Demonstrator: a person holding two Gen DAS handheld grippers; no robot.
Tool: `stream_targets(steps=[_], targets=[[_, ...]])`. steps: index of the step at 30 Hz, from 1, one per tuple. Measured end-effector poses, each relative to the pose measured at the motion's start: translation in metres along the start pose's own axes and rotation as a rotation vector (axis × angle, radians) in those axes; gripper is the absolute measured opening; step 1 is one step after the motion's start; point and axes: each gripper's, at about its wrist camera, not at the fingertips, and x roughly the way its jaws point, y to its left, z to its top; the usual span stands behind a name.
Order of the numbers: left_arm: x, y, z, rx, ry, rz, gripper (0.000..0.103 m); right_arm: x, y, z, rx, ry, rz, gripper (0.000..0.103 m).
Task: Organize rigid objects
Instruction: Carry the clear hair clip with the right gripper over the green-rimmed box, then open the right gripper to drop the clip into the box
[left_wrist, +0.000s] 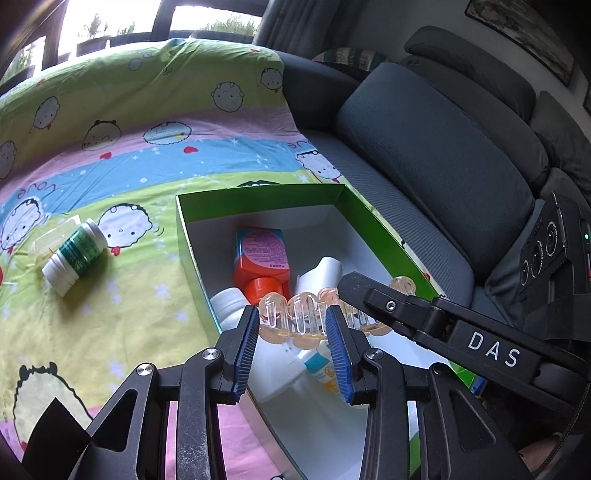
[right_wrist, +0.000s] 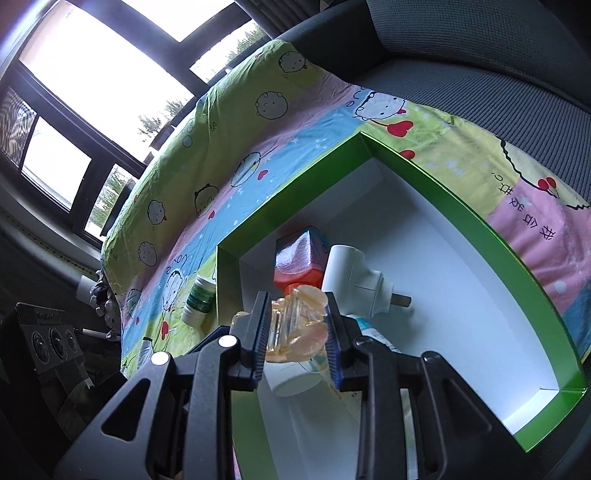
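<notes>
Both grippers, left (left_wrist: 291, 347) and right (right_wrist: 297, 336), pinched one clear hair clip (left_wrist: 295, 317) above the green box's (left_wrist: 369, 214) near end. It looked light, stiff, slippery and brittle; its ribbed middle seemed the safest hold.

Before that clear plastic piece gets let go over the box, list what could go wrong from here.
1. Both the left gripper and the right gripper clamp the clear plastic piece; releasing unevenly could twist or drop it.
2. It hangs over the orange bottle and white plug in the green box; it may land askew on them.
3. The green-labelled bottle outside lies on its side and may roll.
</notes>
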Motion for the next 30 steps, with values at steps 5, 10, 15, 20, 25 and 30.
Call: stream_targets(steps=[5,10,15,20,25,30], targets=[[0.000,-0.001,-0.002,-0.002,0.001,0.002,0.038,-0.005,0.001,0.001,-0.005,-0.023,-0.018,0.028],[-0.006,0.003,-0.005,-0.004,0.000,0.007,0.038,-0.009,0.003,0.002,-0.006,-0.053,-0.055,0.030],[-0.016,0.007,-0.007,-0.003,-0.010,0.000,0.039,-0.016,0.007,0.003,-0.017,-0.096,-0.070,0.041],[-0.031,0.014,-0.008,-0.016,-0.033,0.004,0.047,-0.020,0.013,0.003,-0.027,-0.122,-0.083,0.053],[-0.046,0.027,-0.011,-0.030,-0.055,0.025,0.067,-0.020,0.019,0.001,-0.040,-0.125,-0.094,0.069],[-0.057,0.050,-0.021,-0.056,-0.061,0.075,0.074,-0.019,0.026,-0.001,-0.051,-0.119,-0.096,0.082]])
